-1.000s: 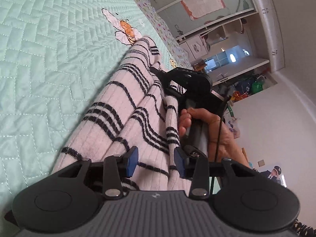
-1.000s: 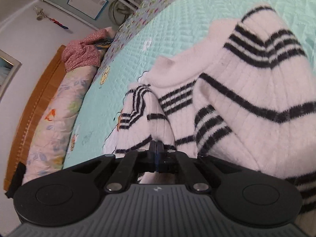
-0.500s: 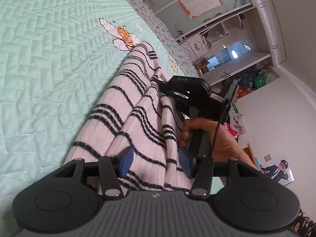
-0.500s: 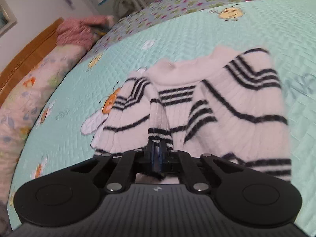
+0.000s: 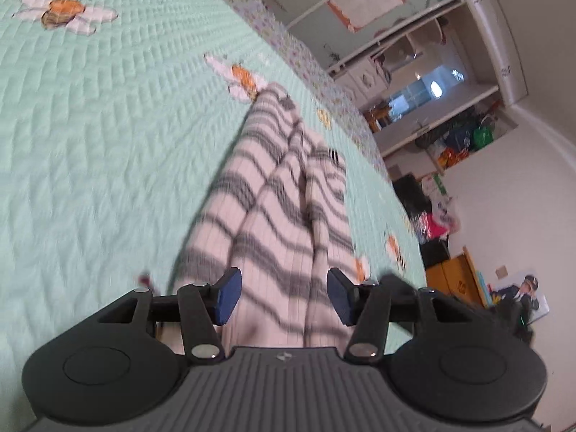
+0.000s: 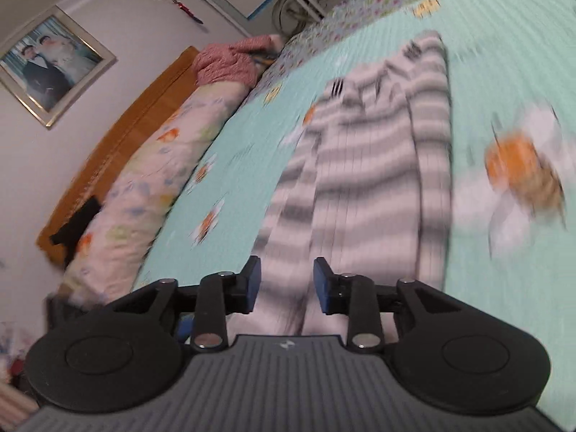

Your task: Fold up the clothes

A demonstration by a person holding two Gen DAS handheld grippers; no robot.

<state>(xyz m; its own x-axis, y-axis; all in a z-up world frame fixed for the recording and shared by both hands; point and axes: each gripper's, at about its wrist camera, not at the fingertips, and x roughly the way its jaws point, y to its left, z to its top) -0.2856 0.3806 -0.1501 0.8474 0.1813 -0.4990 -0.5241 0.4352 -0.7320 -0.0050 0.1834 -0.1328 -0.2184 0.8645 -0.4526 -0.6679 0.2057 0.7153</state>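
Both grippers are held open over the near end of a striped sweater laid lengthwise on the bed.

Left gripper is seen with its jaws spread and nothing between them; right gripper is likewise parted and empty; the sweater is stretched away from both along its long axis, narrowed into a strip with its sides turned in and a sleeve cuff lying on top at the far end; its near end is directly beneath both grippers, so neither can be judged nearer; bare quilt is left on either side of the strip, and a long pillow is set well apart by the headboard; both views are blurred.
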